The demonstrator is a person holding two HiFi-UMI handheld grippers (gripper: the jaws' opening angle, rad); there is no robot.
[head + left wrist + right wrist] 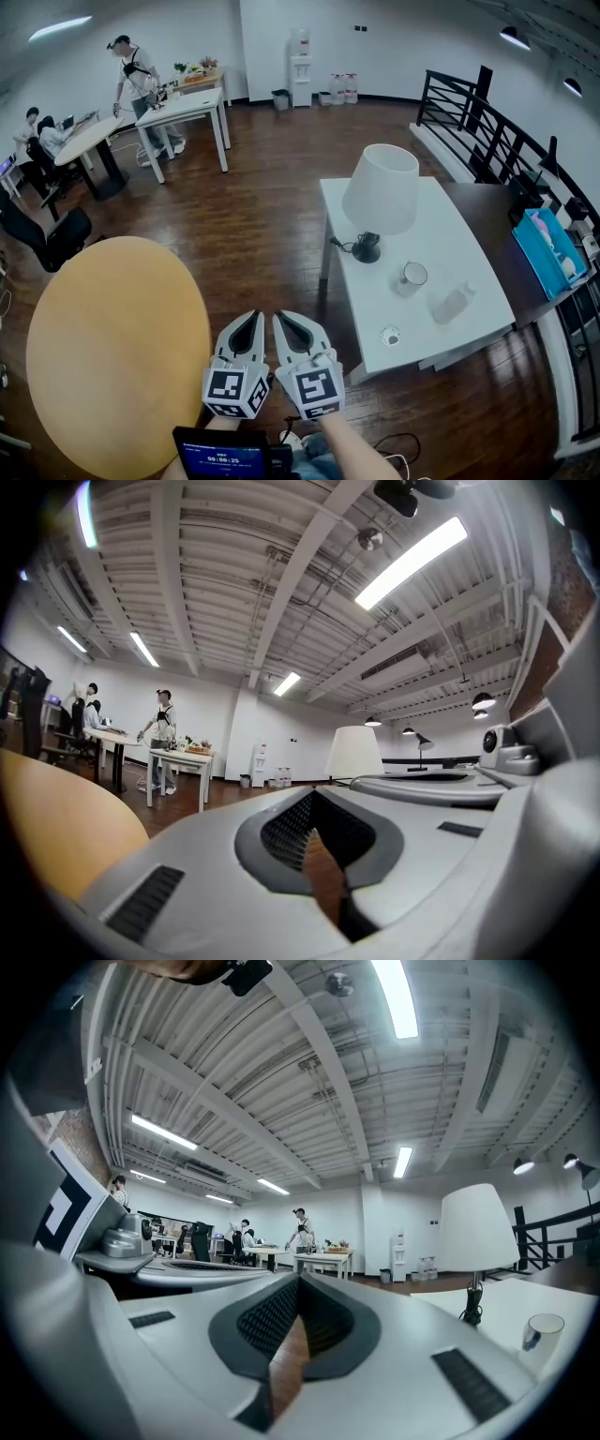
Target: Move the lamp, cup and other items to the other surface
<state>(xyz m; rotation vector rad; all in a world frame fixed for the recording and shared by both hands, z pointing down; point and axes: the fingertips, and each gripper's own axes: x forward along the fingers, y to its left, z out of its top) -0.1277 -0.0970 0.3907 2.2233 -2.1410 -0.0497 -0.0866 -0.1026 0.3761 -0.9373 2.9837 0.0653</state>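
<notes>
The left gripper (249, 319) and the right gripper (284, 321) are held side by side over the wooden floor, each with its jaws pressed together and nothing between them. The lamp (382, 192) and the cup (412, 277) stand on the white table (450, 234) to the right, well apart from both grippers. The round yellow table (112, 347) is at the left.

I see a white table (459, 234) carrying a lamp (380, 197), a cup (411, 277), a clear bottle (450, 305) and a small round object (390, 335). A round yellow table (112, 356) stands near it.
</notes>
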